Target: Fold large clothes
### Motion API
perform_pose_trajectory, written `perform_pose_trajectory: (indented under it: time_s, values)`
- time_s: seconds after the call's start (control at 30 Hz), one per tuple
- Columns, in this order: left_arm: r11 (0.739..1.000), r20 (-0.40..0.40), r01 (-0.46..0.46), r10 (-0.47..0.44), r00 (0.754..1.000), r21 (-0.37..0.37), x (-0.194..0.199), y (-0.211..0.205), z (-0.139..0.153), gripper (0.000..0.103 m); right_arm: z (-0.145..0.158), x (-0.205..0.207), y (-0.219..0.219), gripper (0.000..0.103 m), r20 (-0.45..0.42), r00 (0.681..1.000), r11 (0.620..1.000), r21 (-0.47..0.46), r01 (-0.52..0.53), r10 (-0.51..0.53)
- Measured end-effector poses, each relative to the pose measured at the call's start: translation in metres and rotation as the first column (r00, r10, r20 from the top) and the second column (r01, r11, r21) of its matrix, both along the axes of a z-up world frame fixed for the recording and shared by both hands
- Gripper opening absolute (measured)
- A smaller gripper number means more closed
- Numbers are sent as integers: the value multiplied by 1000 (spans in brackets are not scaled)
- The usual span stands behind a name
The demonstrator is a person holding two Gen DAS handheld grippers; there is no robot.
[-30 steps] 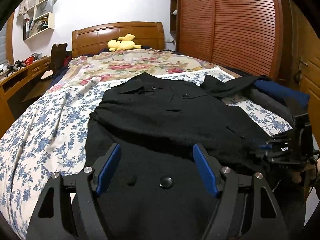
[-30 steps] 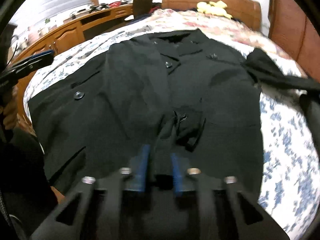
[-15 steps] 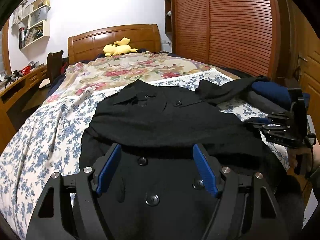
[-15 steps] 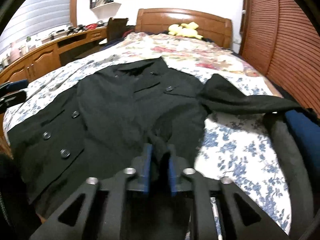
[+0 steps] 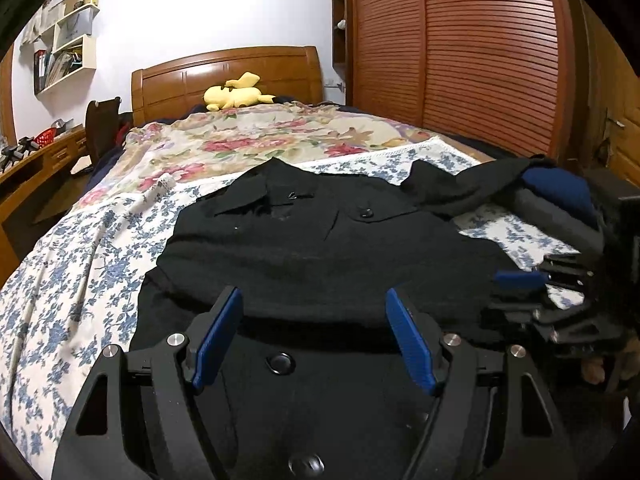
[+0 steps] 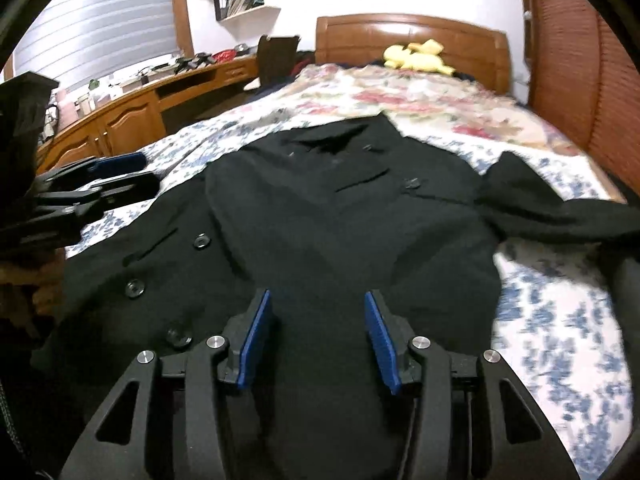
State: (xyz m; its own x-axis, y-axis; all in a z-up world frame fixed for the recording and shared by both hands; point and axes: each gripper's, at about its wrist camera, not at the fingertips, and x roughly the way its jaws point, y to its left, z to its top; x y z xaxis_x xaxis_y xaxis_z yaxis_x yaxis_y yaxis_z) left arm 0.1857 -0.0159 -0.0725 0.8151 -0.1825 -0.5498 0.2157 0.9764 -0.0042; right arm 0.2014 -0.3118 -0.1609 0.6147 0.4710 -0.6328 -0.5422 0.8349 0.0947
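Observation:
A large black buttoned coat (image 5: 320, 240) lies front-up on the bed, its collar toward the headboard. One sleeve is folded across the chest, and the other sleeve (image 6: 540, 208) trails off to the right. My left gripper (image 5: 312, 294) hovers open over the coat's lower front, near a button, with nothing between its blue pads. My right gripper (image 6: 316, 296) is over the coat (image 6: 340, 220) near its hem. Its jaws are opening, and no fabric is pinched between them. Each gripper shows in the other's view: the right gripper (image 5: 520, 280) at the right edge, the left gripper (image 6: 116, 164) at the left edge.
The bed has a blue-flowered sheet (image 5: 80, 260) and a floral quilt (image 5: 248, 140). A yellow plush toy (image 5: 236, 96) sits by the headboard. Folded dark clothes (image 5: 560, 196) are stacked at the bed's right edge. A wooden wardrobe (image 5: 460, 60) stands to the right and a desk (image 6: 120, 116) to the left.
My right gripper was shut on a bunch of black coat fabric. It has let go, its jaws have spread, and it has moved across the coat. My left gripper has shifted sideways, still open.

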Motion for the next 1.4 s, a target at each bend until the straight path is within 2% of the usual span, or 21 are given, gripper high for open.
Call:
perform_pose_trajectory:
  time_s: [0.17, 0.23, 0.33, 0.57, 0.7, 0.87, 1.0, 1.17, 1.4]
  values:
    - [1000, 4, 0, 0, 1000, 4, 13, 5, -16, 75, -31, 7, 18, 48, -75, 997, 996, -77, -41, 35]
    - [1000, 0, 11, -11, 1000, 11, 17, 5, -21, 75, -42, 6, 20, 49, -76, 997, 994, -98, -41, 33]
    - [1000, 3, 27, -27, 1000, 13, 20, 3, -25, 75, -42, 4, 17, 49, -68, 997, 996, -86, -26, 20]
    - [998, -23, 55, -55, 998, -7, 25, -2, -37, 75, -22, -15, 5, 49, -37, 999, 999, -41, 22, -24]
    - [998, -38, 63, -63, 997, 12, 27, -9, -43, 75, -1, -19, -17, 49, 7, 997, 997, -27, 72, -72]
    - [998, -38, 65, -65, 997, 7, 25, -8, -44, 75, 20, -23, -40, 49, 64, 987, 988, -45, 147, -144]
    - [998, -45, 62, -62, 997, -6, 27, -6, -44, 75, 32, -8, -59, 55, 87, 974, 975, -58, 215, -210]
    - [998, -47, 59, -60, 997, -13, 28, -5, -44, 75, 36, 25, -77, 55, 102, 951, 949, -90, 301, -292]
    - [998, -44, 56, -57, 997, -7, 28, -5, -44, 75, 22, 80, -100, 55, 62, 909, 906, -82, 415, -411]
